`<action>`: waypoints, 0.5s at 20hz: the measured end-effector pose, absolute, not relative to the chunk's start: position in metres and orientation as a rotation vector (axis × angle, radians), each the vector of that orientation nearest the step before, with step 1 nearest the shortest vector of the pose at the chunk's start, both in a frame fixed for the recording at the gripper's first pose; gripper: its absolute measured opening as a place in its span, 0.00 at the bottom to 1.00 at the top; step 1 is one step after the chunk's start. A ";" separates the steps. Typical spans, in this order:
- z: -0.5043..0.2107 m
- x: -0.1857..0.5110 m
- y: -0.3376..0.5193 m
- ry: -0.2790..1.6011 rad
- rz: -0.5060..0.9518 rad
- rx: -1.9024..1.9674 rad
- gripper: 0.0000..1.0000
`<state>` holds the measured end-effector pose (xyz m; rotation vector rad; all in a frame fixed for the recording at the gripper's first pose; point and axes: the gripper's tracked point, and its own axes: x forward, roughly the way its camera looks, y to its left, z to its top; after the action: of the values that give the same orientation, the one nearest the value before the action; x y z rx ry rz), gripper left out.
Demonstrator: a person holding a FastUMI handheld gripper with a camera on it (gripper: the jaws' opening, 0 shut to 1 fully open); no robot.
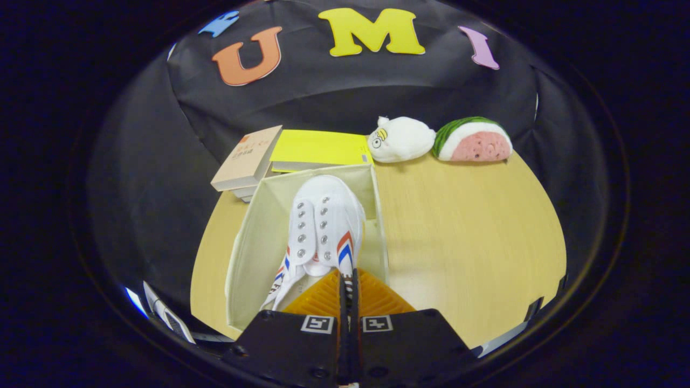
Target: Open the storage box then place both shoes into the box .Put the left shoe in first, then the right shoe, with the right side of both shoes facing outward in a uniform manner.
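Inside the open storage box (253, 237), near the table's (469, 237) left edge, the white shoe (323, 226) hangs toe-forward. Gripper (349, 285) fingers are clenched on its heel collar. Risk: that thin pinch may slip, and the shoe could snag the box wall.

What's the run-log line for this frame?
gripper: shut on shoe heel edge | shoe: inside open storage box, toe away | table: books, two plush toys behind box
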<state>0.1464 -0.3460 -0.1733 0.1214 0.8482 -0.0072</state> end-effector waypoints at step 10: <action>-0.185 0.150 -0.344 0.824 0.014 0.063 0.28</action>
<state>0.1502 -0.3440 -0.1850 0.0629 0.8244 0.0145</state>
